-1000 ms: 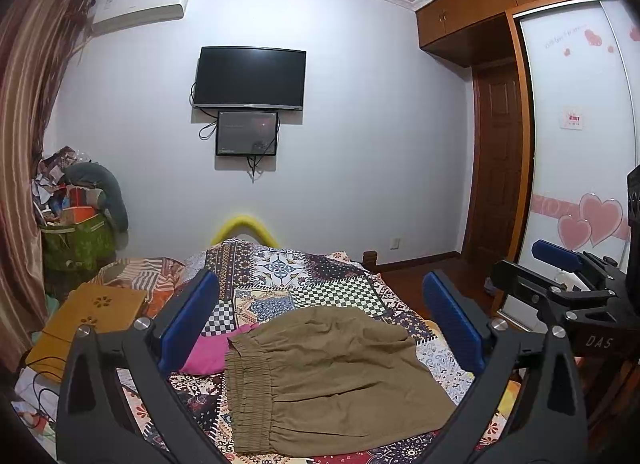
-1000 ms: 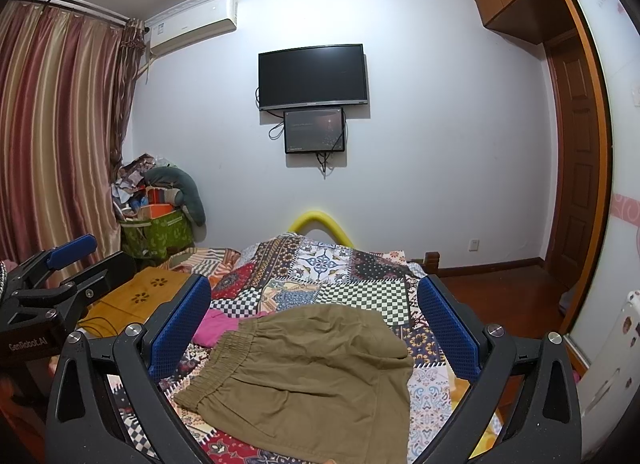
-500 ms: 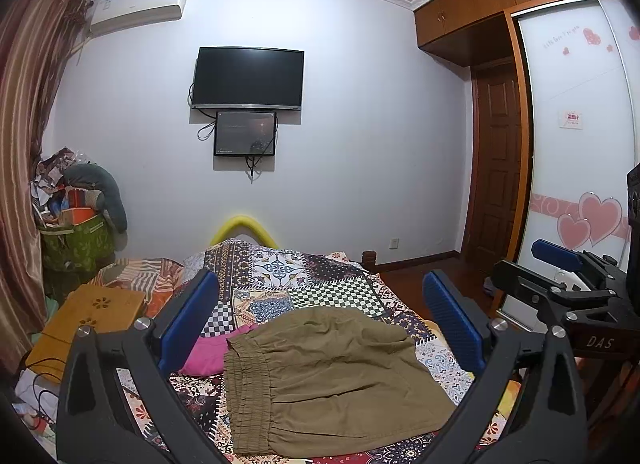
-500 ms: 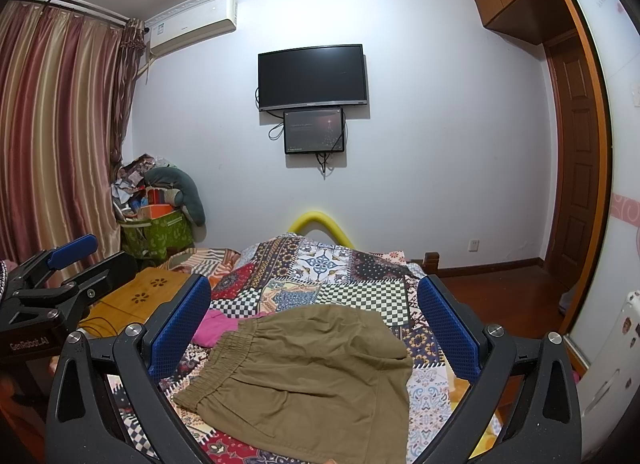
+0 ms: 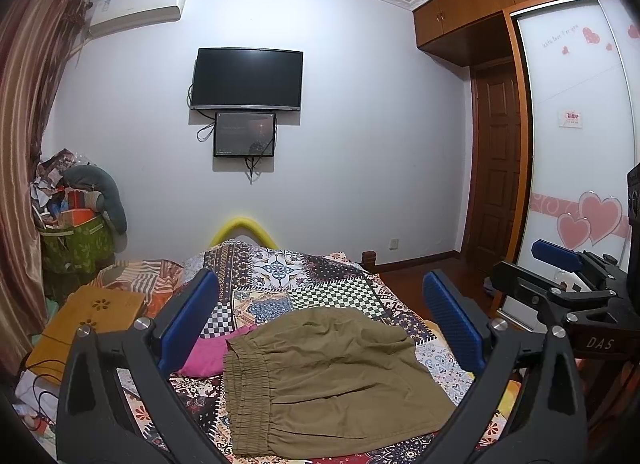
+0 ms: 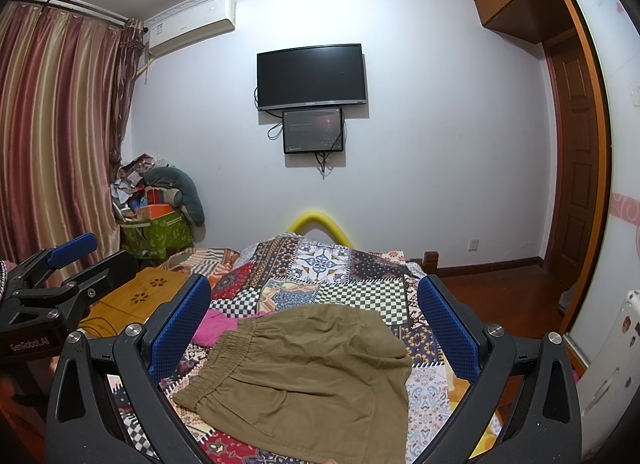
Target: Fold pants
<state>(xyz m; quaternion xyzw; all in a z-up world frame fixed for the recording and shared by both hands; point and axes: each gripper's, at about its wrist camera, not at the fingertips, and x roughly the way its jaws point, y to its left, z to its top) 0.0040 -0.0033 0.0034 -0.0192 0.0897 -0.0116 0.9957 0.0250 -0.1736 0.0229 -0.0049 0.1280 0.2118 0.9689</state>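
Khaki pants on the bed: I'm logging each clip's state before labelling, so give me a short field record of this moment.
garment: khaki pants, lying loosely folded on the patchwork quilt
waistband: elastic waistband, at the garment's left side
beside garment: pink cloth, touching the waistband edge
left gripper: jaws open wide, held above the pants, holding nothing
right gripper: jaws open wide, held above the pants, holding nothing
contact: neither gripper touches the fabric
background: wall television, dark
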